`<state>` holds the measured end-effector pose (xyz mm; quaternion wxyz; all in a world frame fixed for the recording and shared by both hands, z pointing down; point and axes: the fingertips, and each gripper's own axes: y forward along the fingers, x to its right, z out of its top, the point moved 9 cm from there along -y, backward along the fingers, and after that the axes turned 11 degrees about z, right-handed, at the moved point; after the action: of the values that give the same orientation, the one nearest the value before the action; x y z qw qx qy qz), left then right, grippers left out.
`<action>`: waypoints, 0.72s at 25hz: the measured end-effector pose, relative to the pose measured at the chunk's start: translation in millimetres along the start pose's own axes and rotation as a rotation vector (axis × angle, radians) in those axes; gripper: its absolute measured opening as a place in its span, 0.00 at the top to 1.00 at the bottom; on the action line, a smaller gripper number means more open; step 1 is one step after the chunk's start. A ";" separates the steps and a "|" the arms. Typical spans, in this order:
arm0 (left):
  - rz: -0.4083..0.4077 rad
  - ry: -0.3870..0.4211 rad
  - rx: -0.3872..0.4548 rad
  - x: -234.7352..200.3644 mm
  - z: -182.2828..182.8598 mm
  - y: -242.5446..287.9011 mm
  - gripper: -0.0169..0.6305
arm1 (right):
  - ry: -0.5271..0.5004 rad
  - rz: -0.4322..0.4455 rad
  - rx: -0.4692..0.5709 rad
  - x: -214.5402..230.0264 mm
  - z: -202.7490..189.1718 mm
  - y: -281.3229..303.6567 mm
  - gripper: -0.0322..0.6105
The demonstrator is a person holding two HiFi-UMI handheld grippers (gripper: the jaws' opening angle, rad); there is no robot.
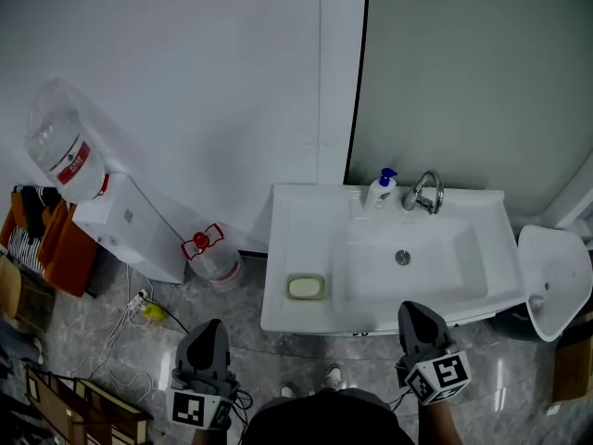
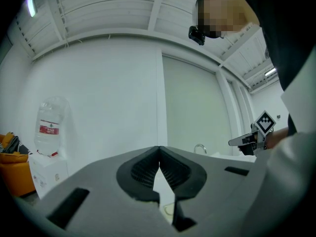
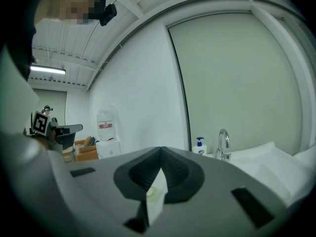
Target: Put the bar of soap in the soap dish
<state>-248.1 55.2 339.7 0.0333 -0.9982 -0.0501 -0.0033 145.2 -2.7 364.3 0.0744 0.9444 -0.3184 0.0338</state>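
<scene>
**Bar of soap** (image 1: 305,287): pale, lying inside the soap dish (image 1: 288,296). The dish sits on the left flat of the white washbasin (image 1: 306,221), beside the bowl. Neither tool touches soap or dish. At the far side of the bowl stands the tap (image 1: 425,193), with a blue-capped pump bottle (image 1: 381,189) just left of it.

**Hard to make out:** the right gripper view shows only a small pale round patch through the slot below the pads. The left gripper view shows a faint oval outline there. Neither can be identified with certainty. The hands are cut off at the near edge of the head view, where only the tool bodies and marker cubes show.

**Left tool** (image 1: 209,324): clenched, pads meeting at the tip, nothing between them. It is held roughly level over the floor, left of the washbasin and well apart from the dish.

**Right tool** (image 1: 414,308): likewise clenched and empty. Its tip is over the near rim of the washbasin, just right of the drain line.

Both tools point toward the far wall. A water dispenser (image 1: 125,225) stands at far left.
</scene>
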 end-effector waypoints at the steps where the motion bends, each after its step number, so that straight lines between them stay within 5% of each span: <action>1: -0.003 0.000 0.005 0.5 0.6 0.3 0.94 | -0.005 0.003 -0.002 -0.2 0.5 0.1 0.93; 8: -0.029 0.027 0.092 1.5 8.1 5.1 0.94 | 0.003 0.030 -0.009 -2.2 -2.0 4.6 0.93; 12: -0.019 0.003 -0.030 2.6 0.4 1.3 0.94 | -0.001 0.050 0.004 -7.9 0.6 7.8 0.93; 18: -0.025 -0.003 -0.033 0.6 -2.7 2.7 0.94 | -0.012 0.070 0.012 -11.8 0.7 14.9 0.93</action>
<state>-247.3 52.3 342.1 0.0168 -0.9979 -0.0627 -0.0033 126.7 -7.5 364.2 0.0655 0.9334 -0.3514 0.0328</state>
